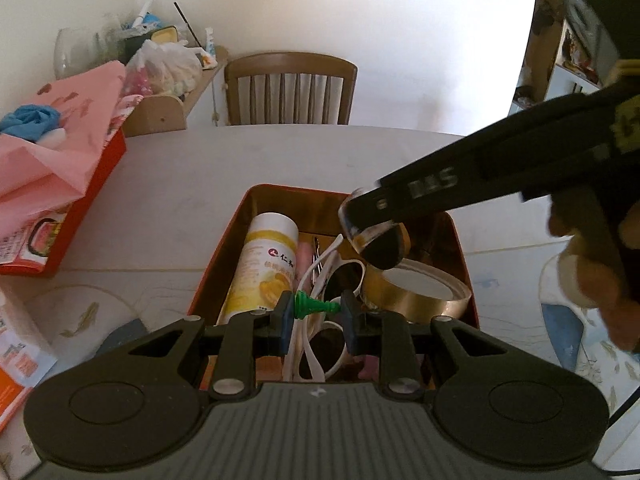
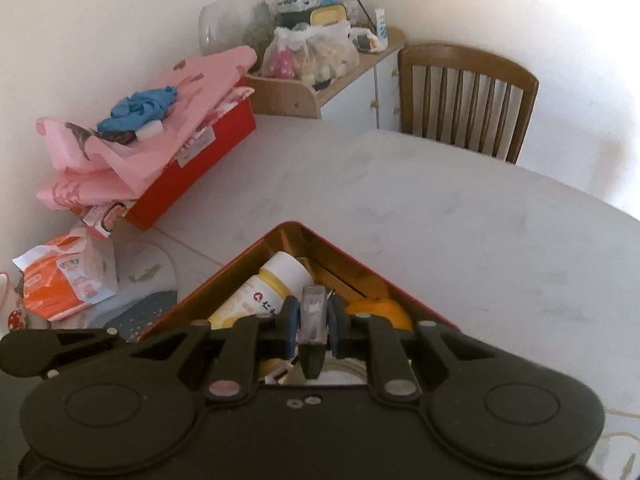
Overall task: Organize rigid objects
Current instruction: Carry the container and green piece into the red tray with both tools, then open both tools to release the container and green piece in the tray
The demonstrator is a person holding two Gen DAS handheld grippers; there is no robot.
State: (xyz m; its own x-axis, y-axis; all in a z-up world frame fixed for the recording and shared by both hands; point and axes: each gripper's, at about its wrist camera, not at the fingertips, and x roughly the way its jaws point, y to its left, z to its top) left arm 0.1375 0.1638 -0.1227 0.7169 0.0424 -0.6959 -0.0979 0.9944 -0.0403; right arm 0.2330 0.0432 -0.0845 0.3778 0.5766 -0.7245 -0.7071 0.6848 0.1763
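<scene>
Green plug [image 1: 316, 303] sat pinched in my left gripper [image 1: 316, 312] over the tin [image 1: 460, 236]. My right gripper [image 2: 314, 320] clamped a clear-and-black piece [image 2: 313, 312], both poised for dropping in.

Bench: pale grey-white rounded bench [image 2: 420, 208], a fish-patterned cloth over its near part.
Middle: open red metal tin with gold inside [image 1: 460, 240], standing on the bare top.
Left edge: red cardboard box [image 2: 192, 176] heaped with pink plastic bags.
Near left: orange and white plastic packet [image 2: 64, 284]; beside it a dark speckled round mat [image 2: 144, 312].
</scene>
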